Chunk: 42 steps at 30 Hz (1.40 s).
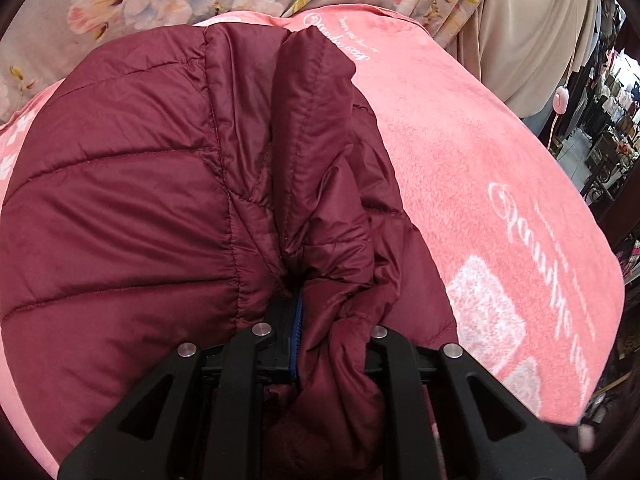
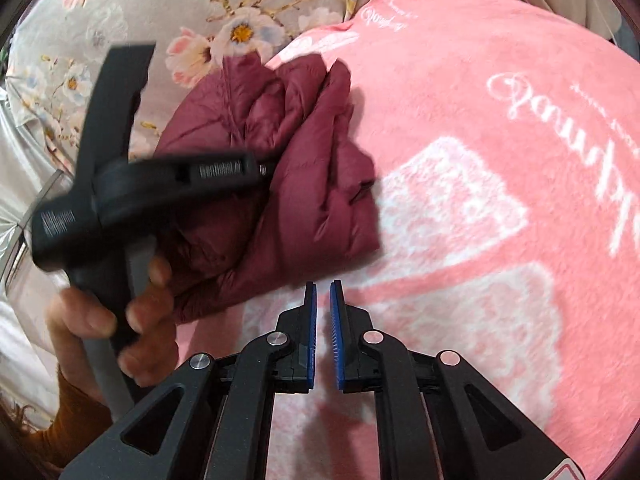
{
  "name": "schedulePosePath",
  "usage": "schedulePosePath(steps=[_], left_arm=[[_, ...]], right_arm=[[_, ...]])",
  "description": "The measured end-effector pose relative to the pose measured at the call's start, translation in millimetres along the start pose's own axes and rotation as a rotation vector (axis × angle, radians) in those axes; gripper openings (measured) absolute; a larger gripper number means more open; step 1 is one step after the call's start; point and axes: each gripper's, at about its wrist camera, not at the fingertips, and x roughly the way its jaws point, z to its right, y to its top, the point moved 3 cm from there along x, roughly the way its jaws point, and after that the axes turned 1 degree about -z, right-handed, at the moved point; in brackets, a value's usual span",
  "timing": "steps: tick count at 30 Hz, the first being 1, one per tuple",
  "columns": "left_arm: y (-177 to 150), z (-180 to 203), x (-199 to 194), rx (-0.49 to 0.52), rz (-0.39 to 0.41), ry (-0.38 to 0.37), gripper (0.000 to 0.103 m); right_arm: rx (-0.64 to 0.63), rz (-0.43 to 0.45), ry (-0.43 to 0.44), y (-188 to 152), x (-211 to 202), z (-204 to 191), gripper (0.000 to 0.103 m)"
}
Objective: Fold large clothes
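A maroon quilted puffer jacket [image 1: 140, 200] lies bunched on a pink fleece blanket [image 1: 500, 200]. My left gripper [image 1: 332, 320] is shut on a thick fold of the jacket; one blue pad shows and the tips are buried in fabric. In the right wrist view the jacket [image 2: 304, 160] is a compact bundle at the blanket's [image 2: 480, 160] left edge. The left gripper [image 2: 264, 169] reaches into it from the left, held by a hand [image 2: 148, 312]. My right gripper [image 2: 323, 292] hovers just in front of the bundle, pads nearly together with nothing between them.
A floral sheet [image 2: 120, 0] lies behind and left of the blanket. An orange sleeve [image 2: 76, 412] shows at the lower left. A beige curtain [image 1: 532, 20] hangs at the back right, with cluttered shelves [image 1: 600, 128] beyond the blanket's right edge.
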Motion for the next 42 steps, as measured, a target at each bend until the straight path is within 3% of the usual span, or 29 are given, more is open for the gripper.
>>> schedulePosePath(steps=[3, 5, 6, 7, 11, 13, 16, 18, 22, 24, 27, 29, 30, 36, 42], left_arm=[[-0.5, -2.4, -3.3, -0.005, 0.013, -0.023, 0.015], [-1.0, -5.3, -13.7, -0.03, 0.024, -0.075, 0.025], [-0.8, -5.6, -21.4, -0.044, 0.029, -0.11, 0.039], [-0.1, -4.6, -32.3, -0.058, 0.044, -0.142, 0.055], [0.9, -9.5, -101.0, -0.031, 0.212, -0.134, 0.08], [2.2, -20.6, -133.5, -0.045, 0.298, -0.116, 0.091], [9.8, -52.4, -173.9, -0.114, 0.398, -0.008, 0.093], [14.7, -79.3, -186.2, -0.177, 0.403, 0.075, 0.093], [14.1, -119.9, -187.5, -0.297, 0.383, 0.124, 0.093], [12.5, -135.3, -184.3, -0.335, 0.369, 0.152, 0.093], [11.0, -148.3, -180.8, -0.348, 0.349, 0.164, 0.093], [15.3, -149.2, -175.0, -0.352, 0.336, 0.148, 0.093], [18.2, -149.6, -171.9, -0.353, 0.33, 0.141, 0.093], [36.8, -145.7, -153.4, -0.345, 0.304, 0.092, 0.093], [54.9, -132.1, -101.0, -0.309, 0.202, 0.093, 0.093]], right_arm=[[-0.012, 0.057, -0.022, 17.1, -18.6, 1.5, 0.012], [-0.018, 0.084, -0.019, 34.5, -27.0, 5.5, 0.013], [-0.02, 0.102, -0.015, 45.5, -31.3, 6.3, 0.015], [-0.021, 0.117, -0.007, 51.9, -38.3, 4.7, 0.021], [-0.021, 0.166, 0.074, 99.7, -62.4, -2.9, 0.063], [-0.039, 0.172, 0.121, 119.1, -67.4, -16.8, 0.068], [-0.077, 0.138, 0.178, 150.2, -48.0, -48.7, 0.073], [-0.077, 0.098, 0.172, 156.9, -30.2, -60.3, 0.073], [-0.035, -0.024, 0.195, 167.4, 22.7, -78.3, 0.073], [-0.035, -0.059, 0.174, 165.8, 37.7, -79.7, 0.071], [-0.061, -0.088, 0.128, 173.3, 54.5, -82.4, 0.052], [-0.068, -0.1, 0.114, 180.0, 58.8, -81.5, 0.019], [-0.076, -0.104, 0.111, 183.3, 58.4, -80.9, 0.01], [-0.077, -0.018, 0.096, 205.6, 23.4, -64.2, 0.004], [-0.045, -0.037, -0.098, 195.7, 44.4, -22.3, 0.004]])
